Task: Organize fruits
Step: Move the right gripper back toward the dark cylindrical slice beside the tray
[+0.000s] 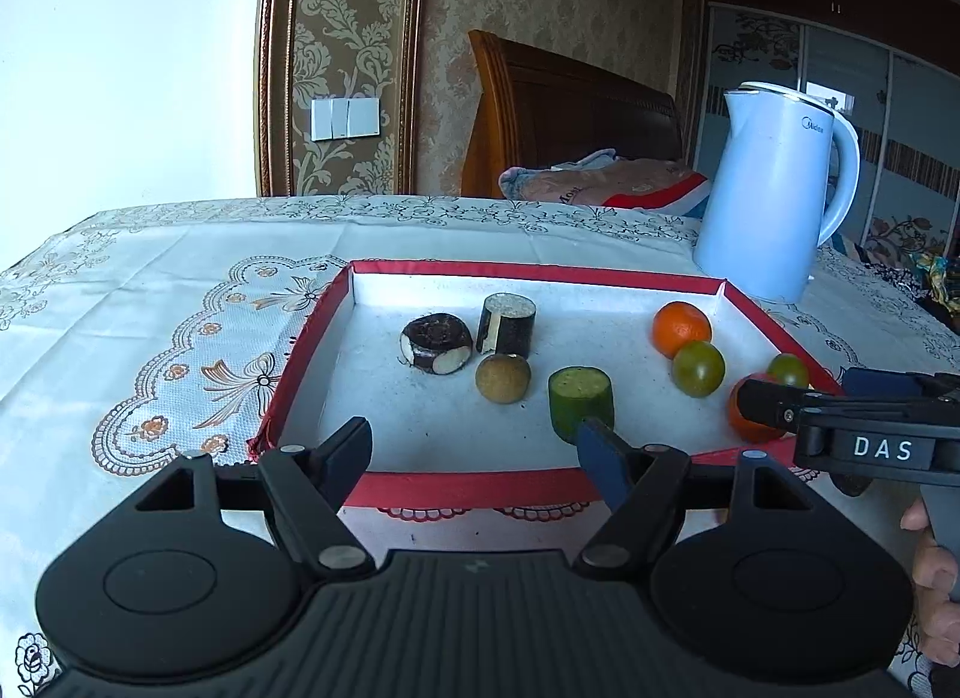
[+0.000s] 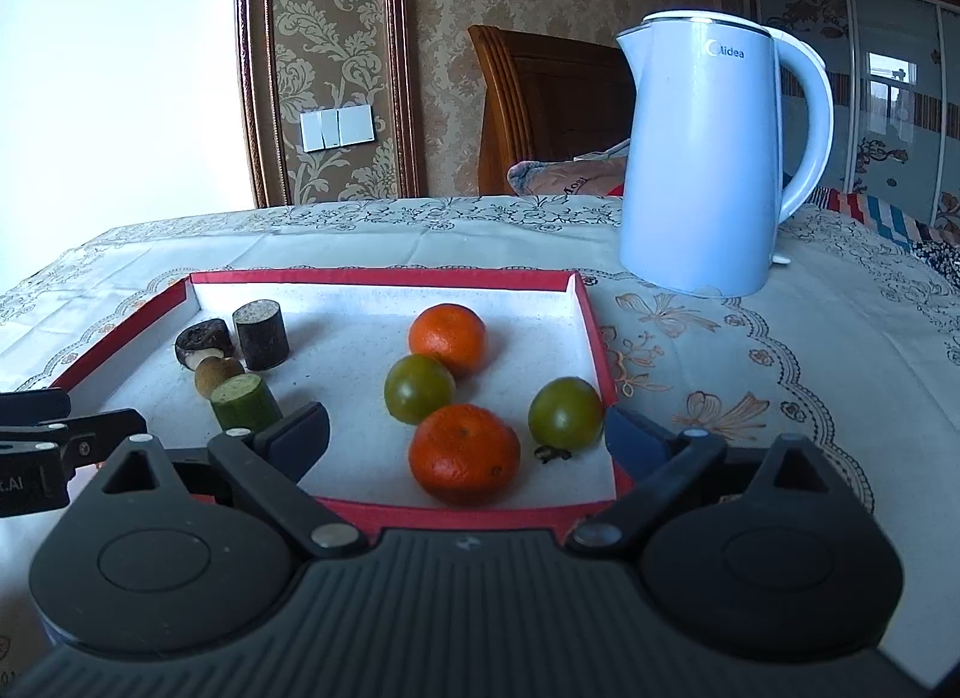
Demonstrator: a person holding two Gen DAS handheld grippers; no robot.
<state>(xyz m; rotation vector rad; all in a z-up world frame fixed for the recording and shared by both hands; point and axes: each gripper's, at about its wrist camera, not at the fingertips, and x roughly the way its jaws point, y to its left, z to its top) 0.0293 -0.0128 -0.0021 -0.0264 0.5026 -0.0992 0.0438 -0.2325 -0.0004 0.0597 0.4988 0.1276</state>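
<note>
The red-edged tray (image 2: 591, 338) holds all the fruit, sorted loosely into 2 groups: at its 9 o'clock side sit 2 dark cane pieces (image 2: 261, 335), a small brown fruit (image 2: 217, 372) and a green cut piece (image 2: 245, 401), while the 3 o'clock side carries 2 oranges and 2 green citrus. Seen from the right wrist, the right gripper (image 2: 465, 437) hovers at the tray's 6 o'clock edge with its jaws spread wide and nothing pressed between the pads; the near orange (image 2: 463, 452) lies dead ahead at 12 o'clock, almost centred in the gap, with a green citrus (image 2: 565, 413) at about 1 o'clock just beside the right pad and another green citrus (image 2: 419, 388) at 11 o'clock touching the orange's far side. That orange is round, so no long axis matters; the approach line does, and I judge the right hand clearly the nearer one for it. The left gripper (image 1: 477, 446) is also open and empty, its right finger close to the green cut piece (image 1: 581, 401), which stands upright at its 1 o'clock. A pale blue kettle (image 2: 699, 158) stands outside the tray at 1 o'clock, well apart from the fruit
</note>
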